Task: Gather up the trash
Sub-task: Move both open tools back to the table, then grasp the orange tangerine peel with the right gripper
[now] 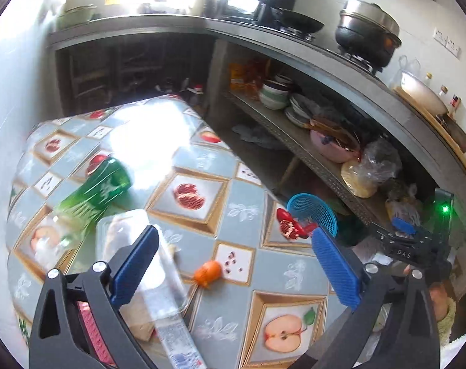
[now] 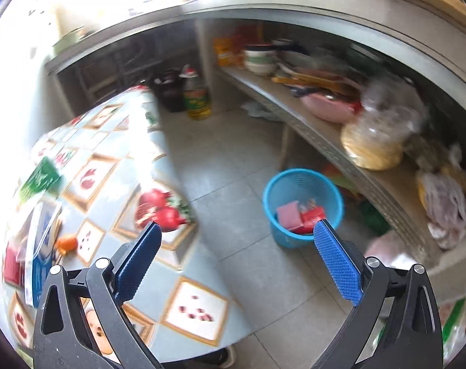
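Plainly, we hold both grippers empty, fingers spread wide: the left gripper (image 1: 234,263) above the counter (image 1: 254,212), the right gripper (image 2: 237,261) out past the counter's edge, over the floor (image 2: 233,169). The blue basket (image 2: 303,206) stands on that floor between the counter and the low shelf (image 2: 310,129), close enough to drop things in; it already holds red and pink wrappers. Trash left on the counter lies under the left gripper: a green bottle (image 1: 94,193) on its side, a clear plastic tray (image 1: 134,264) just below the left finger, and an orange scrap (image 1: 207,272) between the fingers' line. We judge the scrap the easiest pick. Open room is narrow: the counter's corner overhangs near the basket's rim, and the shelf crowds its far side.
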Action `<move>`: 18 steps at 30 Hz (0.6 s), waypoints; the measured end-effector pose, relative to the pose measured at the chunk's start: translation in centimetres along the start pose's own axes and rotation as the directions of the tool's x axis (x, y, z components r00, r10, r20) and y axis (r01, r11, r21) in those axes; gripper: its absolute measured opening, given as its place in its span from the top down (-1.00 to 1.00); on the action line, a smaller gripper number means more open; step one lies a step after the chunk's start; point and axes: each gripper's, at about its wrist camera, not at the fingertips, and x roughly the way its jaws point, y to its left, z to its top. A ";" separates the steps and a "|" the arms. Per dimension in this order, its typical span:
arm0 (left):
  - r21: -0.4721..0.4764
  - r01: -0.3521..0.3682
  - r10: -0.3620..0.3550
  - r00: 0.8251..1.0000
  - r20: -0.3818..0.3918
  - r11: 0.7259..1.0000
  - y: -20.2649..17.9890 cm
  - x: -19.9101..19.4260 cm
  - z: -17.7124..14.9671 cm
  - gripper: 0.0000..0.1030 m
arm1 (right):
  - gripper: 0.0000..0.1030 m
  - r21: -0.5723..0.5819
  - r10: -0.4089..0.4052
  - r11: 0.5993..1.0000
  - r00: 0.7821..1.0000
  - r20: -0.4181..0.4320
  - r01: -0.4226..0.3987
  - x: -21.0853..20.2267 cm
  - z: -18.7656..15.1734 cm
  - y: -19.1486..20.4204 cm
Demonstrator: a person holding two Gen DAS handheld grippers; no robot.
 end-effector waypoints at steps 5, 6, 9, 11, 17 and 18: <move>-0.076 -0.087 0.089 0.996 0.020 0.993 4.0 -3.1 -2.3 -0.89 | -0.85 -0.025 0.146 0.989 0.989 0.000 -0.146 0.1 -0.9 2.6; -0.088 -0.100 0.102 0.994 0.025 0.991 4.6 -3.6 -2.7 -0.89 | -0.85 -0.030 0.159 0.987 0.987 -0.009 -0.159 0.2 -0.9 3.3; -0.135 -0.099 0.107 0.993 0.049 0.986 6.6 -4.8 -4.2 -0.89 | -0.85 -0.041 0.217 0.975 0.975 -0.051 -0.219 0.4 -1.0 5.8; -0.161 -0.090 0.101 0.993 0.063 0.983 7.7 -5.3 -5.1 -0.89 | -0.85 -0.038 0.255 0.965 0.964 -0.069 -0.258 0.5 -0.9 7.2; -0.178 -0.056 0.073 0.994 0.086 0.982 9.4 -5.7 -6.7 -0.89 | -0.76 -0.077 0.343 0.933 0.933 -0.112 -0.352 0.9 -0.9 12.0; -0.179 -0.056 0.072 0.994 0.085 0.982 9.5 -5.6 -6.8 -0.89 | -0.65 -0.092 0.353 0.926 0.928 -0.122 -0.365 1.2 -1.1 12.7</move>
